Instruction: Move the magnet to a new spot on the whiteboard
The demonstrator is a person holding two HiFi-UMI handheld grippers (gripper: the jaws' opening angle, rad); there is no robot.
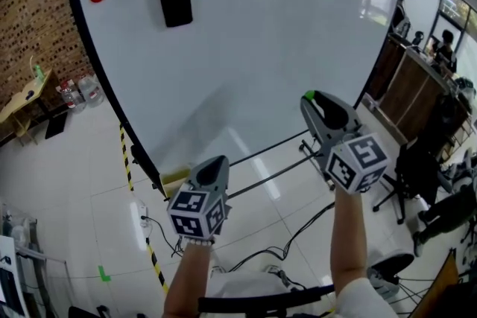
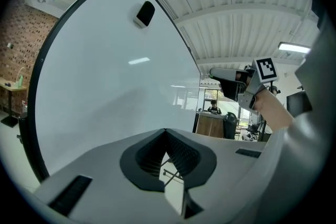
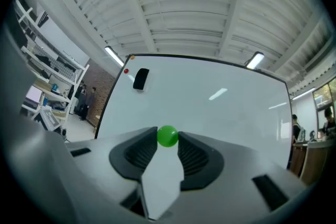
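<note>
Magnet (image 3: 167,136) gripped in R tongs (image 3: 168,140), mostly hid in head view.

Red-brown brick wall (image 1: 33,26) along the upper left. Glossy white tiled floor (image 1: 74,182) below it, streaked with reflected ceiling light. Yellow-and-black hazard tape (image 1: 125,156) running down the tiles toward the floor's near edge, and a short green tape mark (image 1: 103,274) near its lower left corner. Small wooden table (image 1: 21,104) against the brick, with clear water jugs (image 1: 83,91) on the floor just beside it. White power strip (image 1: 141,214) and black cables (image 1: 287,242) lying across the tiles. Wooden counter (image 1: 410,86) and black office chairs (image 1: 417,160) at the right, with windows (image 1: 455,11) behind them. Overhead, a white ribbed ceiling (image 3: 199,2) with beams and strip lights (image 3: 255,60). Metal shelving (image 3: 50,68) at the far left.
</note>
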